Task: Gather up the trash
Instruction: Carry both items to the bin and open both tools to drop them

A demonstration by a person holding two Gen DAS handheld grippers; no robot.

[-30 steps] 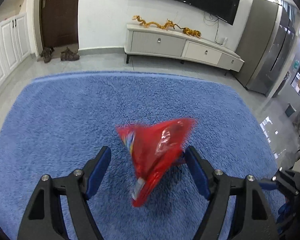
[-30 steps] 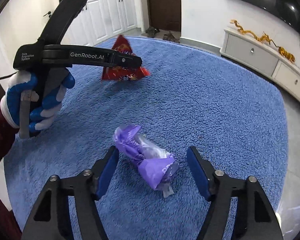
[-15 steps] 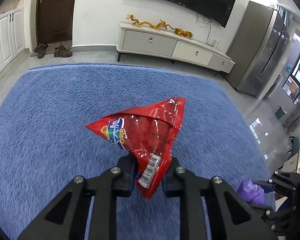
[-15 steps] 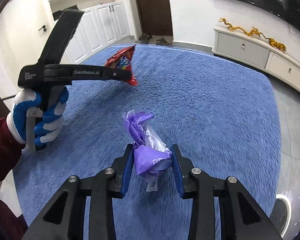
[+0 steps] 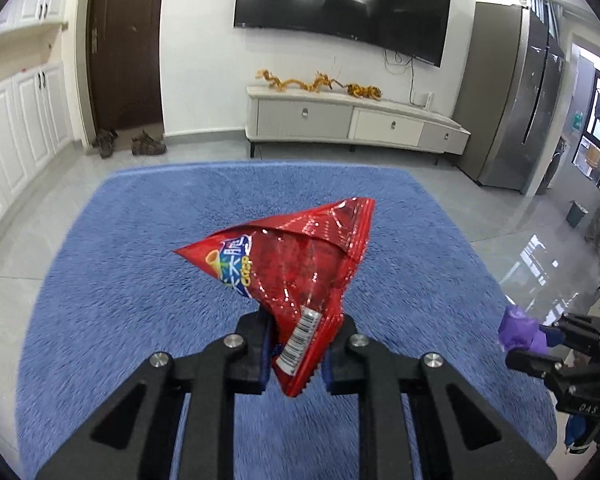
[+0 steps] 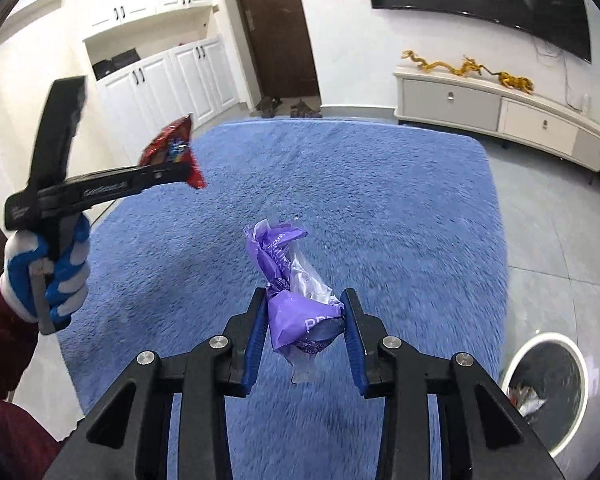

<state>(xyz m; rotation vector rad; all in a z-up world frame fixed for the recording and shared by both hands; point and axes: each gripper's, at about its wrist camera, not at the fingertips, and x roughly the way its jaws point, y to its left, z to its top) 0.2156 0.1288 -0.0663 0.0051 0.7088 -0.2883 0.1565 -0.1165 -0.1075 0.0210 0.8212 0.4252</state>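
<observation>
Above the rug (image 5: 140, 280): we hold both pieces of trash clear of the pile.
Left gripper (image 5: 296, 344): a second ago apart, now clamped on the red crisp bag (image 5: 292, 264).
Right gripper (image 6: 305, 320): likewise pinched onto the purple wrapper (image 6: 300, 312).
Bin (image 6: 540, 384): lower right, near; we judge dropping comes next.

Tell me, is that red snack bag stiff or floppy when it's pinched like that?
The red snack bag looks floppy yet crinkly: it keeps creases above the left gripper. Probably light, since a corner pinch holds it. Its shiny foil may be slippery.
</observation>
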